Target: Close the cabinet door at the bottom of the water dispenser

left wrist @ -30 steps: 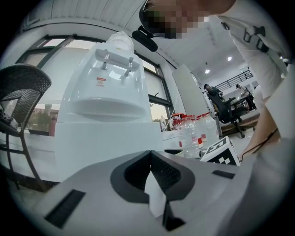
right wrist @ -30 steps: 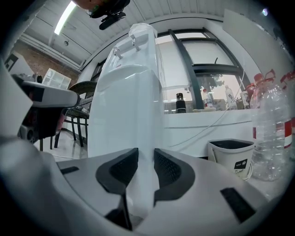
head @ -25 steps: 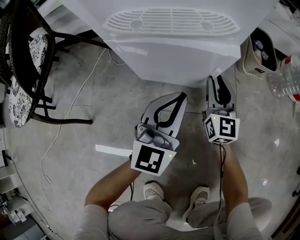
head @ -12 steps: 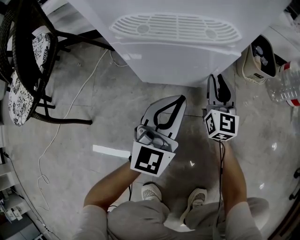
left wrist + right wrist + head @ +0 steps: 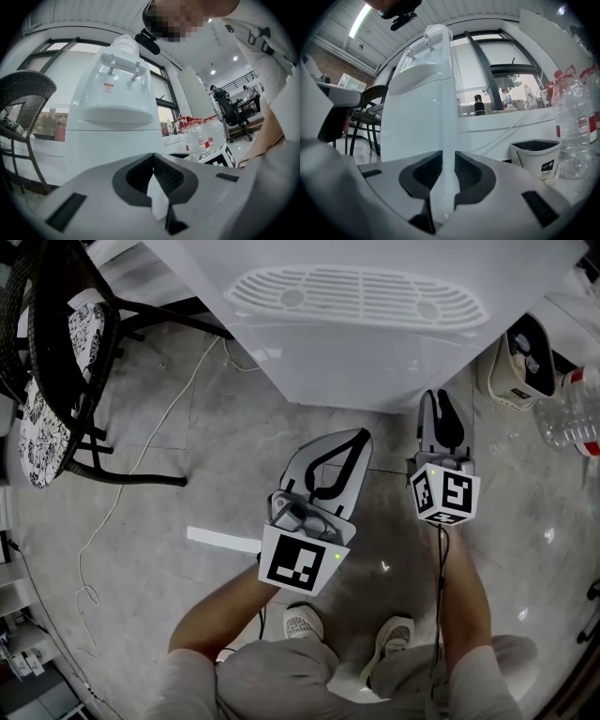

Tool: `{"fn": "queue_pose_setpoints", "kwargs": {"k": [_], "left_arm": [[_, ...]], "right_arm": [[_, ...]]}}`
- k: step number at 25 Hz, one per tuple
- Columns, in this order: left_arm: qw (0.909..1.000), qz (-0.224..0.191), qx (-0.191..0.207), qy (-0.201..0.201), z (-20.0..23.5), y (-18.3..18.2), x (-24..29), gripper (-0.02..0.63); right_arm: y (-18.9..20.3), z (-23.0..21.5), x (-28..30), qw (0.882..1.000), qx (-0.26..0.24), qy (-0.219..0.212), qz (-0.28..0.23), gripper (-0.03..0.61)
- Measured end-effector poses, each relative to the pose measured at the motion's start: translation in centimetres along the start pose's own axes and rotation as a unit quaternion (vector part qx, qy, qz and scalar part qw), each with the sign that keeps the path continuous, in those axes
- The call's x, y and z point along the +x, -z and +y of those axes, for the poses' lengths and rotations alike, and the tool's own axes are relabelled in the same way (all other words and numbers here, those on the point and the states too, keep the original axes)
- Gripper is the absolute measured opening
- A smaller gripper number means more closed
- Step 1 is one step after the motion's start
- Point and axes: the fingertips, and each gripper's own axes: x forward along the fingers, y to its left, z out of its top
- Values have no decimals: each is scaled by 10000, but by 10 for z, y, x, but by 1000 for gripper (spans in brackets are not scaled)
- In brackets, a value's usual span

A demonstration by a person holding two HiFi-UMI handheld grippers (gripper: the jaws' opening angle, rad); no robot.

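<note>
Cabinet door [image 5: 446, 187] shows as a thin, white, upright edge right between the pads of the right tongs [image 5: 448, 152]. Those jaws have just been closing. I see no gap beside the edge, so I think they pinch it. The left tongs [image 5: 362, 434] are pressed together with nothing in them. They sit just left of the right tongs, short of the water dispenser [image 5: 356, 343].

What could go wrong? The edge looks smooth and thin, so I think it could slip out if the push is crooked or too fast. A hard shove could make the door bang and bounce back open.

The dispenser is a tall, smooth, white plastic box with a slotted vent on top. The pads are dark with tiny bumps. Right of the right tongs stand clear, ribbed bottles [image 5: 576, 136] and 1 small white bin [image 5: 534, 157]. Far left of the left tongs is a dark woven chair [image 5: 37, 418] on the shiny stone floor [image 5: 234, 427].
</note>
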Motion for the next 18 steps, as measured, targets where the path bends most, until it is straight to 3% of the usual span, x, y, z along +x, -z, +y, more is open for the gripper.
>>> {"fn": "queue_pose_setpoints", "kwargs": {"k": [6,14,18], "left_arm": [[9994,133,-216,-222,8,8,-9,8],[9965,104,-547,-627,21,-2,-20,8],[9978,126,-255,-604,31,-33,-30,8]], "right_arm": [[-17,7,-32,9997,77,26,-226,37],[-55,5,-75,9992,325,169,-188,23],[-97,9,-99,9992,253,156,-276,23]]}}
